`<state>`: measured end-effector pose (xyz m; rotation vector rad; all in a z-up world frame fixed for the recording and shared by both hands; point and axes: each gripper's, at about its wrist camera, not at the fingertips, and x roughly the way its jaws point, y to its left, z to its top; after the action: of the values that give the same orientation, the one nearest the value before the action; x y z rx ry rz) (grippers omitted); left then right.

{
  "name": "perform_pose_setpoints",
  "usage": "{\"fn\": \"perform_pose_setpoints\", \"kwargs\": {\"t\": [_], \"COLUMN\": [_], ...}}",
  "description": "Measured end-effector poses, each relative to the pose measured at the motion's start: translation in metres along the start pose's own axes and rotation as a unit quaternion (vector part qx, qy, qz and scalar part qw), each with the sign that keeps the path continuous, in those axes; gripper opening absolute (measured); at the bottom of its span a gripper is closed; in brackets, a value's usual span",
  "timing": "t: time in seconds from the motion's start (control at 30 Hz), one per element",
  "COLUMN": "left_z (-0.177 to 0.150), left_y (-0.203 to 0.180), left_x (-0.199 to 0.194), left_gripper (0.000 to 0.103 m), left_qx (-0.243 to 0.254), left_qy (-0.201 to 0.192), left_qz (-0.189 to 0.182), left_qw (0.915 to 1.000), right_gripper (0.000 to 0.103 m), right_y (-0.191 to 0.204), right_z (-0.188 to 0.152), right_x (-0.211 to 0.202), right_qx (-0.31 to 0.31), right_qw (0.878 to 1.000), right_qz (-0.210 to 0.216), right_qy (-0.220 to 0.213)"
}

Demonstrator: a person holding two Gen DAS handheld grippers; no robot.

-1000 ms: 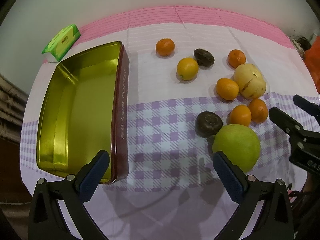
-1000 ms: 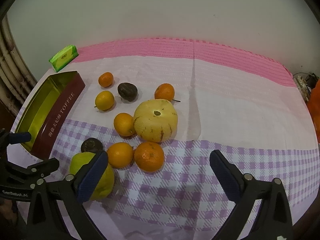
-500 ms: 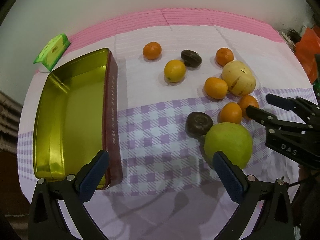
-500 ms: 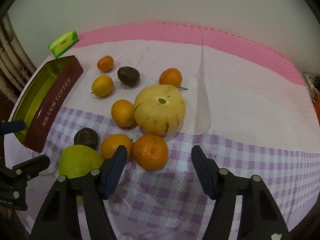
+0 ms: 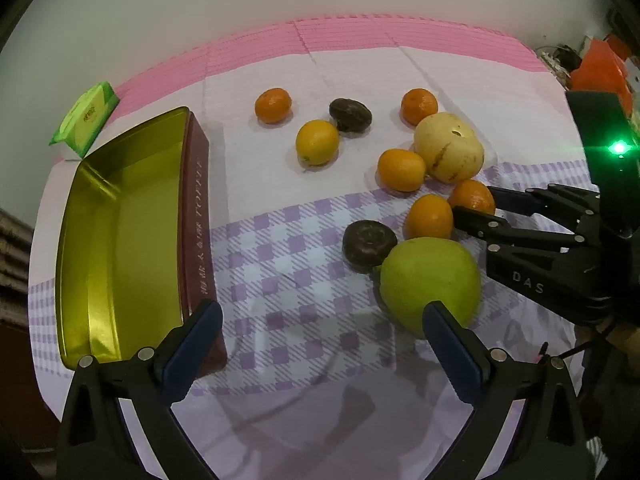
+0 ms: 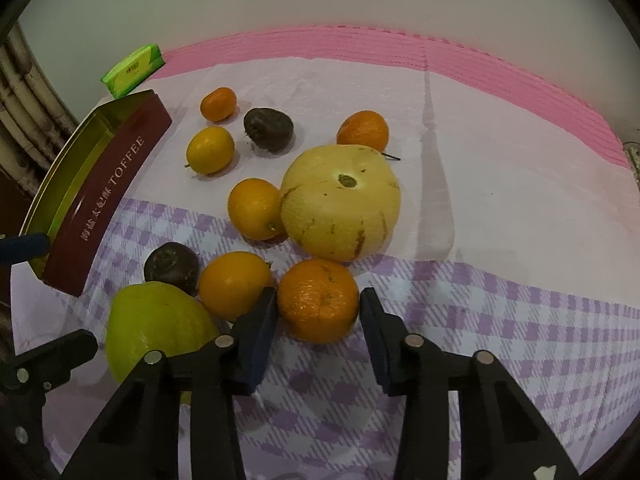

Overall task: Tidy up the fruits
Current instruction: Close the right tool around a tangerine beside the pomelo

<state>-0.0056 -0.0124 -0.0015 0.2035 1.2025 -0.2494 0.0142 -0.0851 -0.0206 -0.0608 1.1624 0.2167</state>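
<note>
While my right gripper (image 6: 319, 314) tilts steeply down, its jaws have just been closing and now squeeze one orange (image 6: 318, 300). My left gripper (image 5: 322, 342) stands open, empty, near the tablecloth's (image 5: 280, 264) front edge.

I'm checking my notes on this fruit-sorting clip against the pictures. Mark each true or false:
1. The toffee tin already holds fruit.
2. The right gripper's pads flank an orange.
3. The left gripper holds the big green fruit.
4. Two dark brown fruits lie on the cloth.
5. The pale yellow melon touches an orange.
1. False. The toffee tin is empty; all fruit lies on the cloth.
2. True. The right gripper has just been closing, and its pads sit against the orange.
3. False. The left gripper is open and empty, above the cloth; the green fruit lies beside its right finger.
4. True. One dark fruit is far, another near.
5. True. The melon touches an orange.
</note>
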Motion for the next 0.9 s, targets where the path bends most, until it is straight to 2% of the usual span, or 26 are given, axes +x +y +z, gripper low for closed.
{"fn": "perform_pose_setpoints", "kwargs": {"t": [0.4,0.73,0.9], "left_z": [-0.001,0.008,0.017], "left_y": [-0.012,-0.036,-0.045], "left_x": [0.005,0.018,0.030], "left_gripper": [0.100,0.100,0.092], "left_qx": [0.013,0.029,0.024], "left_qy": [0.012,0.039,0.055], "left_qz": [-0.032,-0.074,-0.089], "left_qw": [0.9993,0.9961,0.9942], "right_gripper": [0.037,0.037,0.037], "right_y": [0.002,-0.018,-0.034], "right_z": [0.000,-0.004,-0.011], "right_x": [0.005,-0.025,-0.037], "right_qx": [-0.002,0.016,0.034], "right_qw": [1.000,1.000,0.999], "right_qz": [-0.003,-0.014,-0.015], "right_qy": [0.005,-0.008,-0.013]}}
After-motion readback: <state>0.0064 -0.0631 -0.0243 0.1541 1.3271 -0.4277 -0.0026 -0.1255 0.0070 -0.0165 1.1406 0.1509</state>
